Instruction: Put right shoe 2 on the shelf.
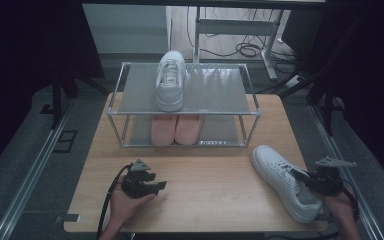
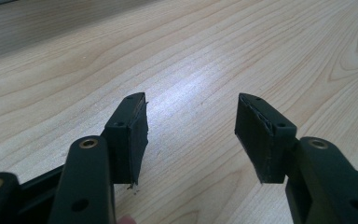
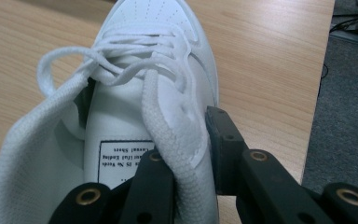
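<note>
A white lace-up shoe [image 1: 282, 180] lies on the wooden table [image 1: 205, 170] at the near right, toe pointing to the far left. My right gripper [image 1: 304, 177] is at its heel end. In the right gripper view one jaw is inside the shoe [image 3: 135, 93] and the other outside, and the right gripper [image 3: 186, 140] is shut on the padded side wall of the collar. My left gripper [image 1: 157, 186] rests low at the near left, a hand behind it. In the left gripper view, the left gripper [image 2: 191, 121] is open over bare wood, nothing between its jaws.
A two-shelf metal rack [image 1: 115, 113] stands at the back of the table. A second white shoe [image 1: 170, 80] sits on its top shelf and a pink pair [image 1: 175, 129] on the lower one. The table's right edge [image 3: 319, 93] runs close beside the held shoe.
</note>
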Demonstrator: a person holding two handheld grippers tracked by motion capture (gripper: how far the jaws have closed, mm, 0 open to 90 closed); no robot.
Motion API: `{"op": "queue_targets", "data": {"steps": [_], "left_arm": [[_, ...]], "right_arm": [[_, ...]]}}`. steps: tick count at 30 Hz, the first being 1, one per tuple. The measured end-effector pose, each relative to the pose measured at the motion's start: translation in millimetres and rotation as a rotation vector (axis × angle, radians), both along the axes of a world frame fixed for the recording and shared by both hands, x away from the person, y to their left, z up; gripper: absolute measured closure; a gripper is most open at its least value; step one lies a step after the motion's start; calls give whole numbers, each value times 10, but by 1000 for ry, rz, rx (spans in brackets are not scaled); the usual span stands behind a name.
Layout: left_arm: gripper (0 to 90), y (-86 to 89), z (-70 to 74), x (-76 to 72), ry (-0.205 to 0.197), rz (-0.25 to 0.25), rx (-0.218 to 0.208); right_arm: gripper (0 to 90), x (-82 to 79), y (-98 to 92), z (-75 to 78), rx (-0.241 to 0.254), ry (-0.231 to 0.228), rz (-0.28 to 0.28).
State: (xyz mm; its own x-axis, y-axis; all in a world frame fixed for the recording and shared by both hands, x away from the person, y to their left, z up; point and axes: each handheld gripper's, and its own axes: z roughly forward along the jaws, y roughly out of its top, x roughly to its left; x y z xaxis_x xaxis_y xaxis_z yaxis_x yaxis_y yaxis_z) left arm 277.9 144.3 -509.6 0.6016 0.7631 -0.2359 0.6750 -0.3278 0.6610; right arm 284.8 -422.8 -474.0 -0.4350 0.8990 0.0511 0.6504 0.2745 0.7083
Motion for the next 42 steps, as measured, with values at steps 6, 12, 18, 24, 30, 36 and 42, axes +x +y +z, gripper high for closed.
{"op": "queue_targets", "data": {"steps": [6,12,18,24,30,36,42], "left_arm": [[441,4,-2,3,0,1,1],[441,-3,-3,0,2,2,0],[441,-1,-2,1,2,4,-1],[441,2,2,0,1,4,-3],[441,-1,1,0,2,3,-3],[441,-2,2,-1,2,3,-5],[441,3,3,0,2,4,-5]], "right_arm": [[815,-30,-3,16,33,-17,-14],[819,-98,-13,69,78,-50,-15],[820,-166,7,124,133,-74,-12],[820,-212,63,190,168,-86,-4],[821,-269,146,256,207,-115,14],[821,-295,273,334,259,-135,64],[821,-285,407,408,318,-163,93]]}}
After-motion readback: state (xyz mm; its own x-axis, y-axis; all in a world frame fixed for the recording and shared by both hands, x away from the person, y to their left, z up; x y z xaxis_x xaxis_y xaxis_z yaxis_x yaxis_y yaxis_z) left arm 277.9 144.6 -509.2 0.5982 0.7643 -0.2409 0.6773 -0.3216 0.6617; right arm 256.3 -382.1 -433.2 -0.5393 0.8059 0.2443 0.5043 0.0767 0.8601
